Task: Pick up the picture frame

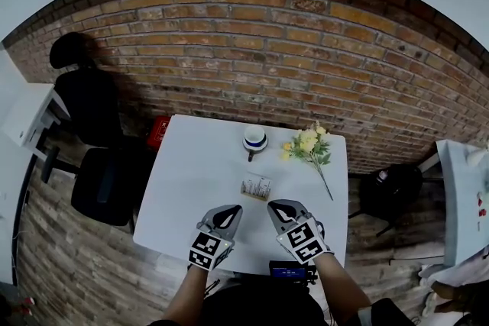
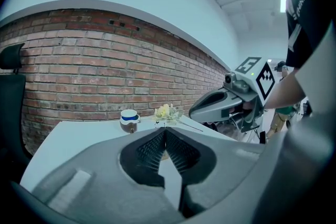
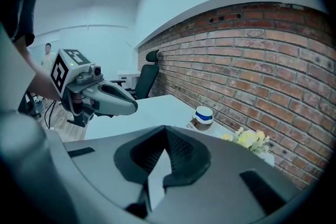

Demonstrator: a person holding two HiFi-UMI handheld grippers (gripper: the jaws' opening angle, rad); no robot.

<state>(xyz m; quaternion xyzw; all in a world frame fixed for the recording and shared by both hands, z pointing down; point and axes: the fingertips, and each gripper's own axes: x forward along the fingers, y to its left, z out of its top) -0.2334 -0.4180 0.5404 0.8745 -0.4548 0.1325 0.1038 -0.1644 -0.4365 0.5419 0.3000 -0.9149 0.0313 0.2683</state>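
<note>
In the head view, the picture frame stands near the middle of the white table, just above both grippers. The marks on its face are too small to read. A cup with a blue band sits above it, and yellow flowers lie to the upper right. The left gripper and right gripper hover side by side at the table's lower edge, each carrying a cube of black-and-white square markers. A black chair stands at the left, before the brick wall.

In the left gripper view, the jaws are pressed together with nothing between them. White lettering on a dark shirt at the upper right is cut off and unreadable.

In the right gripper view, the jaws likewise meet, empty, aimed toward the cup and flowers.
</note>
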